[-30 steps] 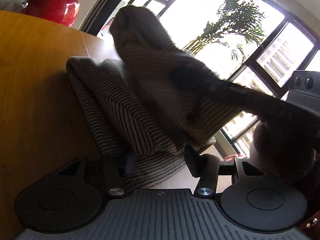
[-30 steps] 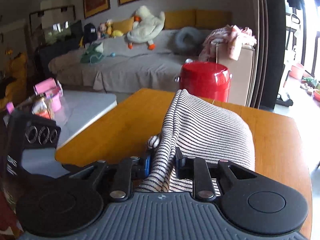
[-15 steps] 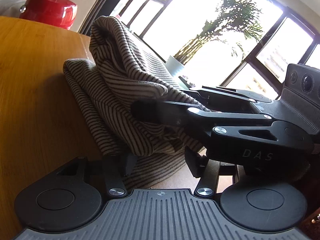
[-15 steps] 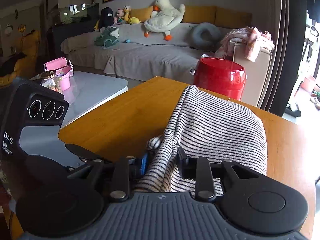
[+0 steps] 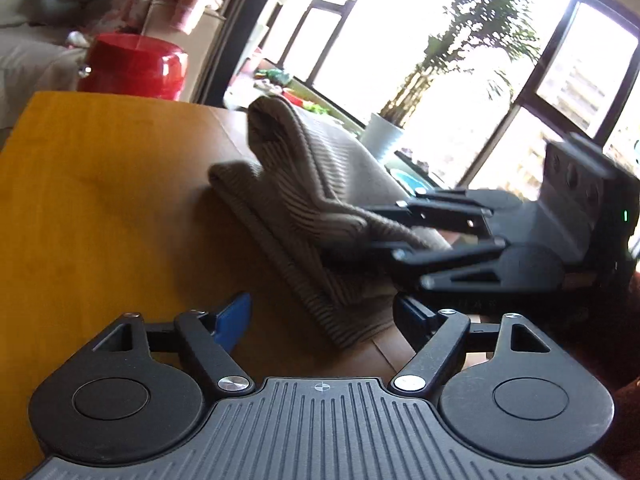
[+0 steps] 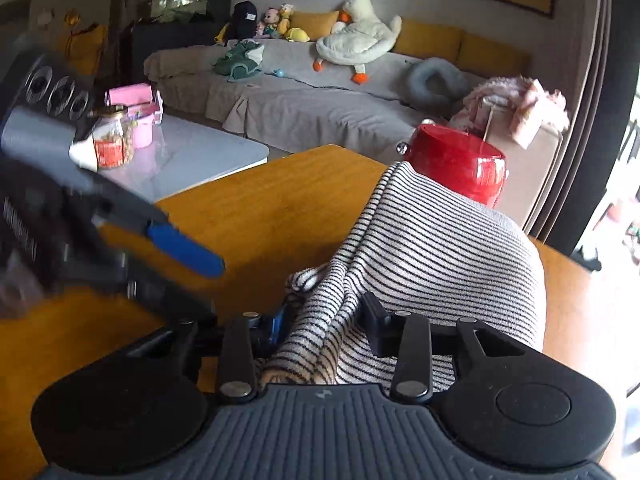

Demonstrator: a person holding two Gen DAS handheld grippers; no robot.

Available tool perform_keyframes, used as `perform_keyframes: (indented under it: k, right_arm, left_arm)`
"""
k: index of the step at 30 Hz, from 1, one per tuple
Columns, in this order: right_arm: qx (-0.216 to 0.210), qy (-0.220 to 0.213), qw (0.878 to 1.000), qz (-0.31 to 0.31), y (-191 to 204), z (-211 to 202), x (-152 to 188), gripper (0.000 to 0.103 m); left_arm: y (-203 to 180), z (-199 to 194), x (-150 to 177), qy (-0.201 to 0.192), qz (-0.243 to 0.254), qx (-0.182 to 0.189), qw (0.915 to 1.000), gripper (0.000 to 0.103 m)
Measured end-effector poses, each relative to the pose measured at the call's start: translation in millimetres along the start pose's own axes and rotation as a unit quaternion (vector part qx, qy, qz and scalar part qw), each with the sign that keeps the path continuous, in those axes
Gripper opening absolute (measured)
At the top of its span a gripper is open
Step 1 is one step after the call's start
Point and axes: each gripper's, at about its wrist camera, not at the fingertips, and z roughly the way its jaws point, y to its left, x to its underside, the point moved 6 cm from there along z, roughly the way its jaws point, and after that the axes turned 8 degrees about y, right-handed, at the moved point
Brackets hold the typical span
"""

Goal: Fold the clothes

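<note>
A striped black-and-white garment (image 5: 312, 208) lies folded in a bundle on the wooden table (image 5: 100, 200). My left gripper (image 5: 324, 314) is open and empty, drawn back just short of the garment's near corner. My right gripper (image 6: 324, 316) is shut on the striped garment (image 6: 432, 248) and holds a fold of it above the table. In the left wrist view the right gripper (image 5: 360, 236) reaches in from the right with cloth between its fingers. In the right wrist view the left gripper (image 6: 180, 252) shows at the left, blurred, with its blue pads apart.
A red pot (image 5: 136, 66) stands at the table's far edge, also in the right wrist view (image 6: 456, 164). Beyond are a sofa with plush toys (image 6: 356, 44), a white coffee table (image 6: 180, 156) with jars, and a window with a potted plant (image 5: 384, 136).
My left gripper has opened, let go of the garment and pulled back from it. My right gripper keeps its hold and has lowered the fold onto the bundle.
</note>
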Motion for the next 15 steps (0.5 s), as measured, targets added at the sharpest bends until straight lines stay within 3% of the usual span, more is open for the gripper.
perform_keyframes:
  k: [5,9,11,15]
  right_arm:
    - [0.017,-0.002,0.999,-0.034,13,-4,2,0.051]
    - [0.024,-0.003,0.998,-0.053,20,-7,3,0.051]
    - [0.028,-0.004,0.998,-0.062,24,-8,3,0.051]
    - [0.035,-0.005,0.996,-0.081,31,-12,4,0.064]
  left_arm:
    - [5,-21,-36,-0.064,-0.041,0.0,0.9971,0.083]
    - [-19,-1,-72,-0.084,-0.025,0.001,0.9962,0.072]
    - [-30,22,-86,-0.075,-0.011,0.003,0.9971,0.066]
    - [-32,59,-84,-0.041,0.02,-0.044,0.998,0.055]
